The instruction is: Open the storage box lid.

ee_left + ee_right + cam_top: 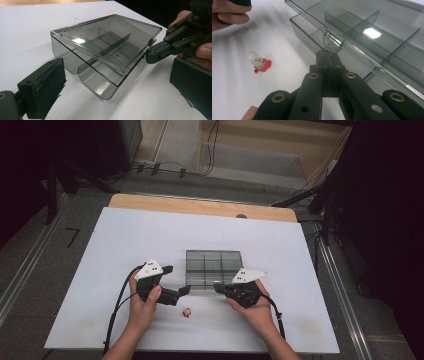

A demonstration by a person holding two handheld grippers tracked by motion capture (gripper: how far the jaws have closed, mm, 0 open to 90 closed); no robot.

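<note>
A smoky clear compartment box [214, 267] lies in the middle of the white table. Its lid [100, 42] stands slightly raised along the front edge. My right gripper [217, 285] is at that front edge, jaws shut on the lid's small clear tab [331, 43]. Seen in its own view, the right gripper [327, 53] points straight at the tab. The left gripper [176, 280] hovers by the box's front left corner, open, nothing between its pads [43, 87]. The left gripper view shows the right gripper [149, 56] touching the lid's edge.
A small red and clear piece [187, 312] lies on the table [125, 240] in front of the box, between the two hands; the right gripper view shows this piece [259, 63] at left. Dividers [359, 23] split the box into compartments.
</note>
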